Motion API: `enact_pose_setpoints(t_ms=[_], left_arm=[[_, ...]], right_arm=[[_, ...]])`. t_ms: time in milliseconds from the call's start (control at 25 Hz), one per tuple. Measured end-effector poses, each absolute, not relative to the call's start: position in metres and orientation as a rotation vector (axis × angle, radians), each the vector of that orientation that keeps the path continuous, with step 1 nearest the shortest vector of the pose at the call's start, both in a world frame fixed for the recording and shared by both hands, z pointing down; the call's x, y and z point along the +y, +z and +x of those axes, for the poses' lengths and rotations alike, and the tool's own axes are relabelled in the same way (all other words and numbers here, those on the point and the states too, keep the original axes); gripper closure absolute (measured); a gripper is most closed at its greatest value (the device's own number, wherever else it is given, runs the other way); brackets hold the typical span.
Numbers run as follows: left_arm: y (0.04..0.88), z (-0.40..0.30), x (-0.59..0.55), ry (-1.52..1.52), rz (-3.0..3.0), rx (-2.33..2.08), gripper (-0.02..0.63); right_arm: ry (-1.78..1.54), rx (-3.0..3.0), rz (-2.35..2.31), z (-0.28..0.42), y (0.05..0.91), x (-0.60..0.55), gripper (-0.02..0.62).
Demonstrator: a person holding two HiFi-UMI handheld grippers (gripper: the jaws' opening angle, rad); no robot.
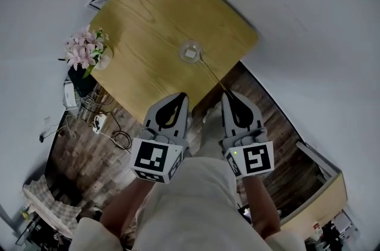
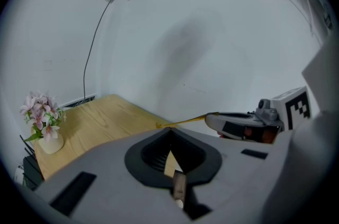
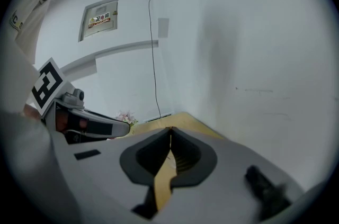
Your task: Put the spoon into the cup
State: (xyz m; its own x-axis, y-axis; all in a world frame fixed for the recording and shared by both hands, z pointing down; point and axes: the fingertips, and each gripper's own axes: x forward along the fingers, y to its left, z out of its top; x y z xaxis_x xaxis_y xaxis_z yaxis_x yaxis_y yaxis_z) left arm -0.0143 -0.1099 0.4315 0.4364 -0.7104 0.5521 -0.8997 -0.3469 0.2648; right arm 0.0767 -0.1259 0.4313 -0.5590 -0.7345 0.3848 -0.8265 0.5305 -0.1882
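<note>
A: Where is the spoon (image 1: 212, 73)?

B: In the right gripper (image 1: 228, 92). Its jaws are pressed together at the tips on the end of the thin gold handle, and the rest slants away over the table (image 1: 160, 12) towards the cup (image 1: 190, 53).

A: Is it in the cup?

B: I cannot tell. From the head view the far end reaches the cup's rim, on the side nearest the person, but whether it is over the rim or inside is too small to make out. The left gripper view shows the handle standing out from the right gripper's tip, above the table edge.

A: And the cup?

B: Clear, upright, on the table not far from the near edge, with something pale inside.

A: The left gripper (image 1: 183, 95)?

B: Closed too — tips meeting, nothing between them. It is just beside the right one, both at the near edge of the table.

A: Anything else on the table?

B: Pink flowers (image 1: 86, 48) in a small vase at the left edge, well apart from the cup.
</note>
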Motion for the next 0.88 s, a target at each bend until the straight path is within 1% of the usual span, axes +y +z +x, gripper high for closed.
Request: enact_pose_setpoints(t_ms=[320,880], left_arm=[[0.44,-0.025,-0.114,0.419,2.114,-1.366,0.595],[0.456,-0.044,-0.12,0.447,2.1,-1.363,0.595]], right_arm=[[0.569,-2.481,1.269,0.06,0.467,-0.136,0.563],[0.597,-2.38,1.235,0.041,0.521,-0.153,0.563]])
